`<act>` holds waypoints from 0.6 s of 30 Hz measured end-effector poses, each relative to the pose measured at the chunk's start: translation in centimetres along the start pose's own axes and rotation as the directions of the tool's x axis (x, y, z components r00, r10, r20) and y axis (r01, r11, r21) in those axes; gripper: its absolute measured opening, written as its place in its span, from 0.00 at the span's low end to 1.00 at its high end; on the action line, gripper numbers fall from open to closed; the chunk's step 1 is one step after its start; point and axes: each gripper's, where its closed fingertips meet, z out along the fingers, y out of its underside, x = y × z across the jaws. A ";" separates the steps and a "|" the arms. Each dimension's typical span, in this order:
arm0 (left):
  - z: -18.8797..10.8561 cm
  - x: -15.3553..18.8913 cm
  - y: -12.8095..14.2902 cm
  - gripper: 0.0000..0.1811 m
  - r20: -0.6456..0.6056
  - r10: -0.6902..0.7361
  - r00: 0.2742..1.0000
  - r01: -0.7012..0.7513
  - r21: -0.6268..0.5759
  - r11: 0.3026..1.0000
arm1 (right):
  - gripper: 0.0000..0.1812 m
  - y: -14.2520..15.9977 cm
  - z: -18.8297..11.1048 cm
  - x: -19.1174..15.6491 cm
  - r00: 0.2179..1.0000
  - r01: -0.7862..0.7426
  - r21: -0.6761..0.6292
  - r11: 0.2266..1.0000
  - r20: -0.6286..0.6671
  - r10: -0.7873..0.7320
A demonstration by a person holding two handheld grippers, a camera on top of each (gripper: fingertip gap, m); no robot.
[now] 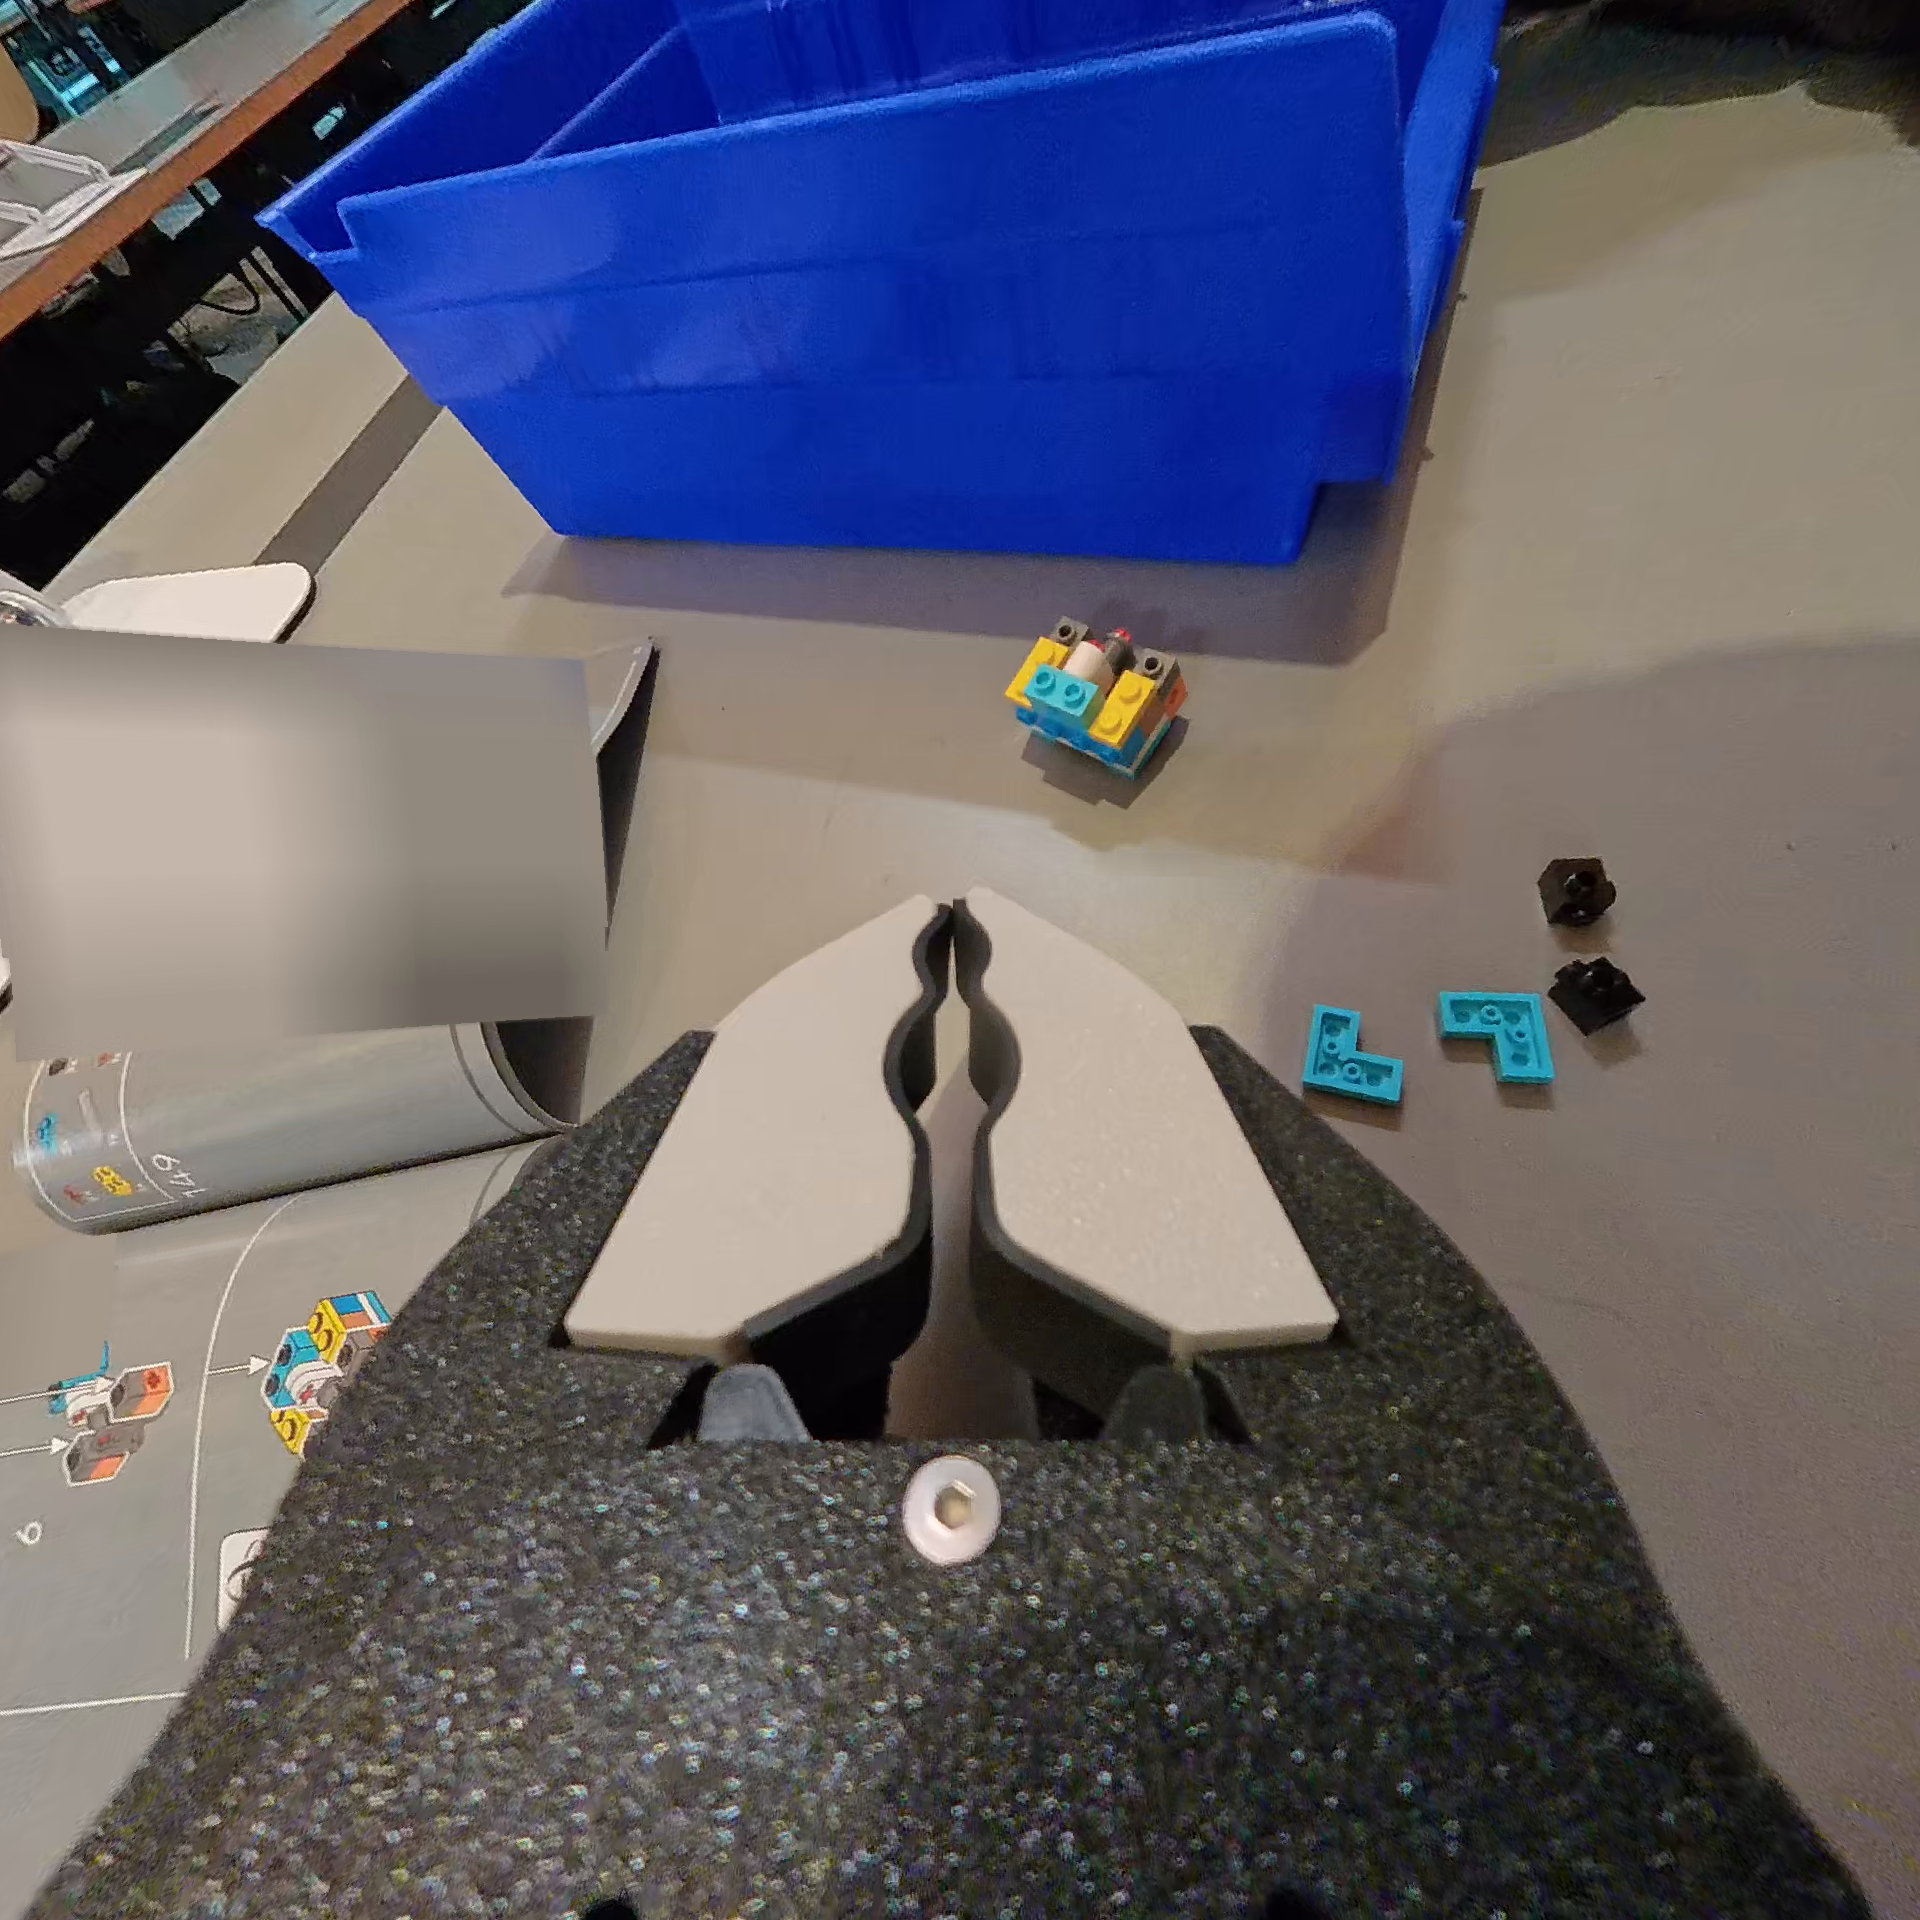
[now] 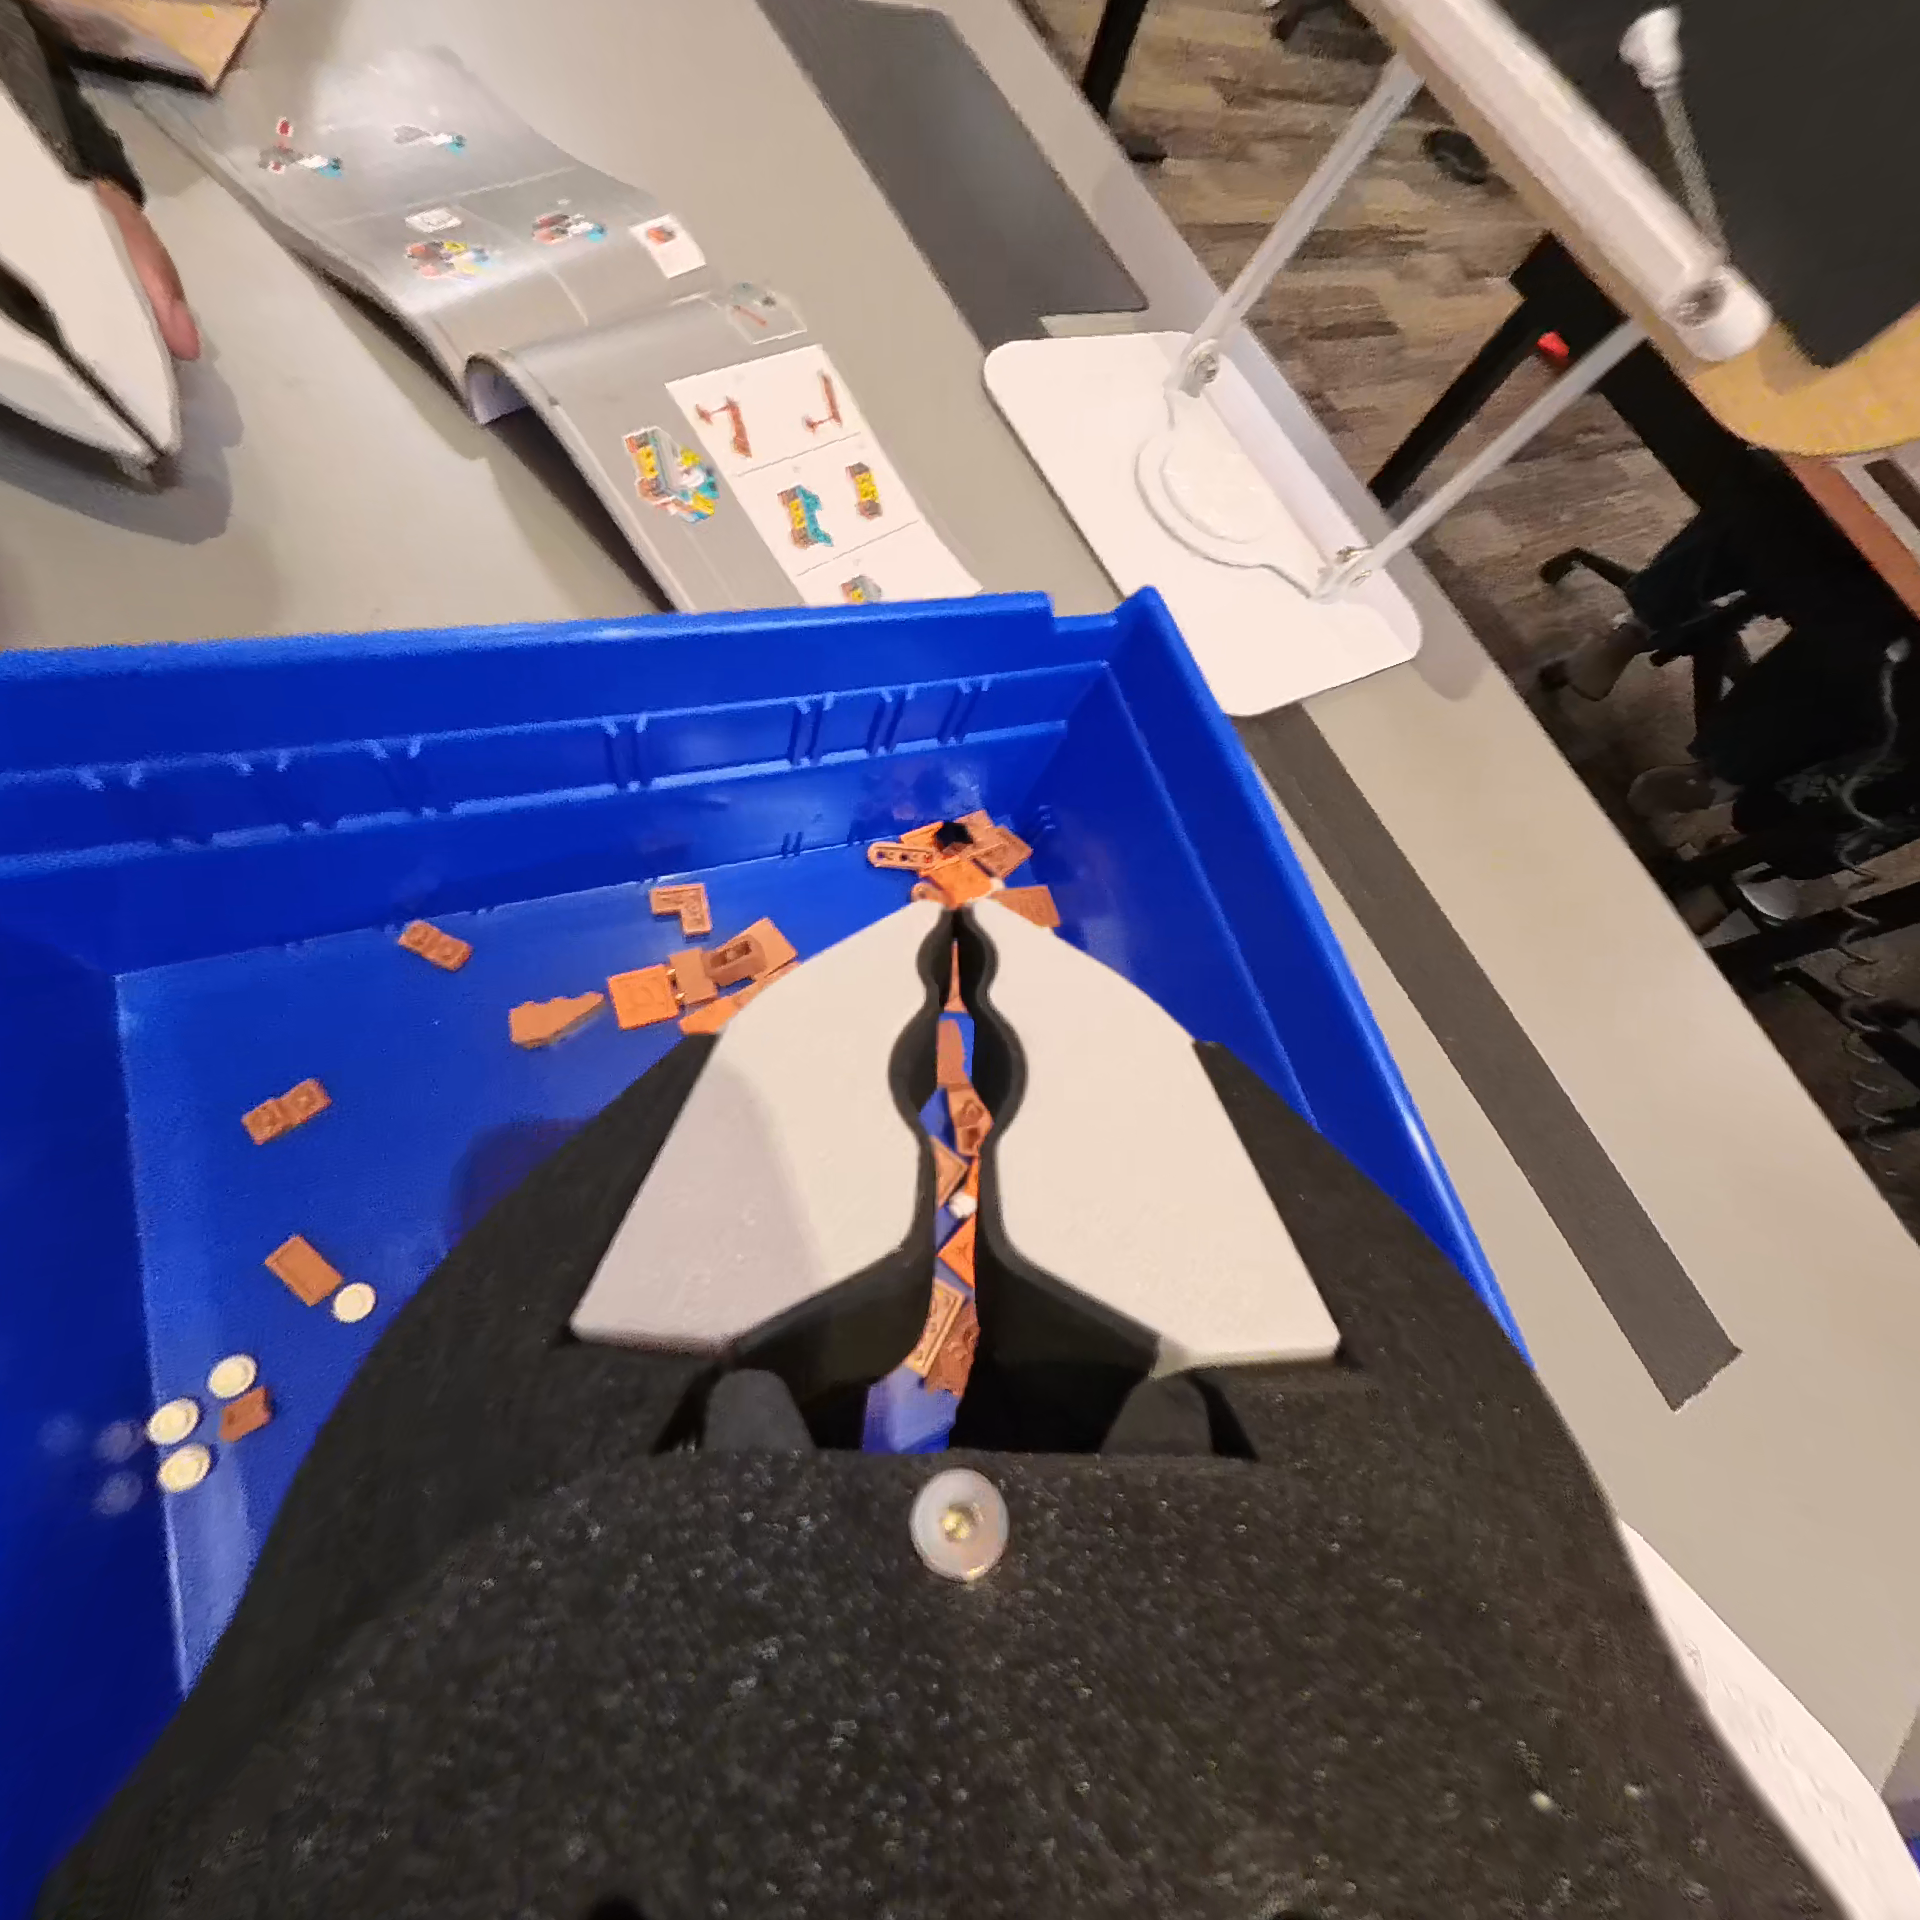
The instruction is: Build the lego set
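My left gripper [image 1: 954,906] is shut and empty, held above the grey table [image 1: 1558,1351]. A small multicoloured lego build [image 1: 1096,696] stands ahead of it, in front of the blue bin [image 1: 883,343]. Two teal L-shaped plates [image 1: 1351,1062] [image 1: 1496,1034] and two small black pieces [image 1: 1576,890] [image 1: 1595,994] lie to the right. My right gripper [image 2: 956,912] is inside the blue bin [image 2: 520,727], jaws together, tips at a pile of orange pieces [image 2: 951,857] in the far corner. I cannot tell whether a piece is pinched.
Several loose orange plates [image 2: 644,992] and round cream tiles [image 2: 182,1423] lie on the bin floor. The open instruction booklet [image 2: 582,343] [image 1: 135,1382] lies left of the bin. A white stand base [image 2: 1195,509] sits by the table edge. The left gripper [image 2: 94,343] and a hand [image 2: 161,275] show far left. Some 25 cm of space lies between my two pairs of fingers.
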 end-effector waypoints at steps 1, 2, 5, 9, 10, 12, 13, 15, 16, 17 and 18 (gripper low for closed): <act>0.0 0.0 0.0 0.00 0.002 -0.001 1.000 0.001 0.002 1.000 | 0.00 0.1 0.2 -0.4 0.999 0.027 -0.016 1.000 0.020 -0.027; -0.1 -0.1 -0.1 0.00 0.005 0.000 1.000 0.000 0.006 1.000 | 0.00 0.1 0.3 -0.6 0.998 0.065 -0.027 0.998 0.029 -0.064; -0.2 -0.1 -0.2 0.00 0.011 0.000 1.000 0.000 0.018 1.000 | 0.01 0.6 0.5 -1.5 0.979 0.200 -0.105 0.974 0.056 -0.195; -0.3 -0.1 -0.3 0.00 0.012 0.003 1.000 -0.003 0.028 1.000 | 0.01 1.3 -0.2 -3.0 0.948 0.312 -0.198 0.929 0.135 -0.289; -0.3 -0.1 -0.3 0.00 0.013 0.006 1.000 -0.006 0.029 1.000 | 0.01 1.7 -0.4 -3.3 0.938 0.339 -0.224 0.914 0.159 -0.308; -0.3 0.0 -0.3 0.00 0.012 0.009 1.000 -0.009 0.026 1.000 | 0.02 2.9 -0.9 -3.6 0.917 0.391 -0.284 0.876 0.203 -0.344; -0.3 0.0 -0.3 0.00 0.012 0.010 1.000 -0.011 0.025 1.000 | 0.02 3.5 -1.1 -3.6 0.907 0.412 -0.313 0.856 0.226 -0.355; -0.3 0.0 -0.3 0.00 0.013 0.012 1.000 -0.012 0.025 1.000 | 0.02 4.8 -1.5 -3.8 0.888 0.451 -0.364 0.815 0.275 -0.368; -0.3 0.0 -0.3 0.00 0.013 0.012 1.000 -0.013 0.027 1.000 | 0.03 5.4 -1.7 -3.9 0.877 0.472 -0.386 0.793 0.298 -0.376; -0.3 0.0 -0.3 0.00 0.014 0.012 1.000 -0.012 0.028 1.000 | 0.03 5.9 -1.8 -3.9 0.867 0.491 -0.406 0.771 0.318 -0.385; -0.3 0.0 -0.3 0.00 0.014 0.011 1.000 -0.012 0.026 1.000 | 0.03 6.3 -1.9 -3.9 0.858 0.506 -0.425 0.751 0.334 -0.390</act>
